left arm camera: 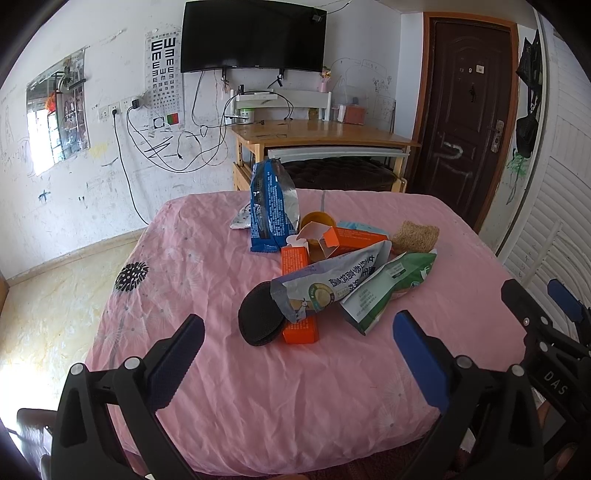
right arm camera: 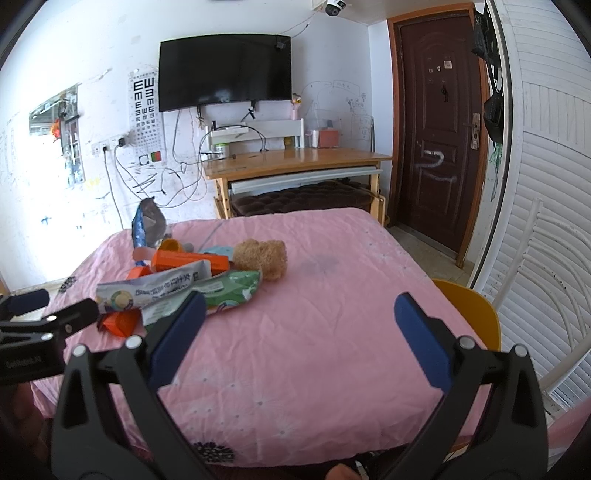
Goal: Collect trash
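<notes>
- Left tongs [left arm camera: 297, 343] hang wide apart over the near half of the table [left arm camera: 280, 398], nothing between the blue pads, fully released.
- Right tongs [right arm camera: 299, 314] are spread just as wide with nothing gripped, looking over bare pink cloth on the right side.
- Just past the left tongs lies a black round pad [left arm camera: 258, 319], overlapping the end of an orange box [left arm camera: 301, 330].
- Over that box slants a grey pouch [left arm camera: 332, 284] with its torn mouth towards the camera, and a green-and-white pouch [left arm camera: 384, 290] lies just beside it on the right.
- Behind them there's an opened orange carton [left arm camera: 351, 240] with its flaps up, and a yellow cup [left arm camera: 317, 221] peeking out behind it.
- A blue foil bag [left arm camera: 271, 206] stands upright at the far left of the pile, a small silvery wrapper [left arm camera: 240, 219] flat beside it.
- A brown fuzzy scrubber [left arm camera: 415, 234] sits at the pile's far right edge; the right wrist view shows it touching the green pouch's end.
- All the trash is heaped together at the middle of the table, left of the right tongs.
- A yellow chair [right arm camera: 469, 314] sits at the table's right edge.
- Beyond: wooden desk [left arm camera: 321, 134], dark TV [left arm camera: 253, 35], brown door [left arm camera: 467, 110].
</notes>
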`<state>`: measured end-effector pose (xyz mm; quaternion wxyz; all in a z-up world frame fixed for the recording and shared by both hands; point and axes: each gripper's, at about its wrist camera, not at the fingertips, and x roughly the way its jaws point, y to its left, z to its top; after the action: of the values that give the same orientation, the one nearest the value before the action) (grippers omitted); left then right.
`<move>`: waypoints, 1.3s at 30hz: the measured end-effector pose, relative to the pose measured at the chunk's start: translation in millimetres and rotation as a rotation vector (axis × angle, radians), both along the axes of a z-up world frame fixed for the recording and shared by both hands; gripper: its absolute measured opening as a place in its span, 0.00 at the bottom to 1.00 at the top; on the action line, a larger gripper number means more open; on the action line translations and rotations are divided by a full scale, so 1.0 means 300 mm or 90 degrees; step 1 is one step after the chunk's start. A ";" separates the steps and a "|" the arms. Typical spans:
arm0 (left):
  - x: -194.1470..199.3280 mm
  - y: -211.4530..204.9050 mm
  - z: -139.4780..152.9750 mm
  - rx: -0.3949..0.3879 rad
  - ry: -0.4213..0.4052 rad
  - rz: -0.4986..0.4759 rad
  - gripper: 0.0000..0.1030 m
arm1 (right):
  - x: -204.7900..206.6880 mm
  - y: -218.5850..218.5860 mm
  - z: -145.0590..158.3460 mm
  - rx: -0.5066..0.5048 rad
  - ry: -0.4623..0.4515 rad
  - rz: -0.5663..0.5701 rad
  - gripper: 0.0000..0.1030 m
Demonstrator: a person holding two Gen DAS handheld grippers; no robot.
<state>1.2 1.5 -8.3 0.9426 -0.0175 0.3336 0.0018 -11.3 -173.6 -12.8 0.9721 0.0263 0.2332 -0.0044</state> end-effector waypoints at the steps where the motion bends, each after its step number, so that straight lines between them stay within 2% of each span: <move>1: 0.000 0.000 0.003 0.000 0.000 0.000 0.94 | 0.000 0.000 0.000 -0.001 0.000 0.000 0.96; 39: -0.009 -0.003 -0.031 -0.002 0.006 -0.001 0.94 | 0.001 0.005 -0.006 -0.001 0.003 0.000 0.96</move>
<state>-1.6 0.6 -17.7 0.9408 -0.0190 0.3383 0.0009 -11.1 -172.2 -14.6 0.9715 0.0254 0.2354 -0.0044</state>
